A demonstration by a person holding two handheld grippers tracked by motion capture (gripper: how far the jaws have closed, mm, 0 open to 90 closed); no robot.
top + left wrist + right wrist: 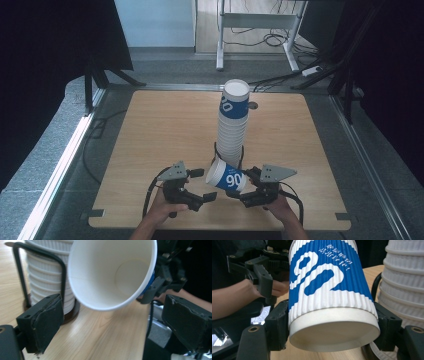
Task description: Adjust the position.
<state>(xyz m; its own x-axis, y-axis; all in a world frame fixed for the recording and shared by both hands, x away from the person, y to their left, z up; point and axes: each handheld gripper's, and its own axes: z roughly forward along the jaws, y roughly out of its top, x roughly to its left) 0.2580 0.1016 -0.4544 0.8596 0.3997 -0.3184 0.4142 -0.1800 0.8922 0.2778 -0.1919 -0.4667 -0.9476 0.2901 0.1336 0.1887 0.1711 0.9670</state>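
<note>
At the near left, the left gripper (200,186) is held with its jaws apart and nothing between them, facing the cup's mouth. To its right, the cup (227,176) is clamped on its side in the right gripper (248,189), just near of the stack (233,127) in its wire holder (40,270). One cup is judged already taken off; handing it over or setting it down remains.

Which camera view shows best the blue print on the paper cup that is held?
The right gripper view: the paper cup shows its blue print large, between the right gripper's jaws. The high view shows the print small. The left gripper view looks into its white inside.
</note>
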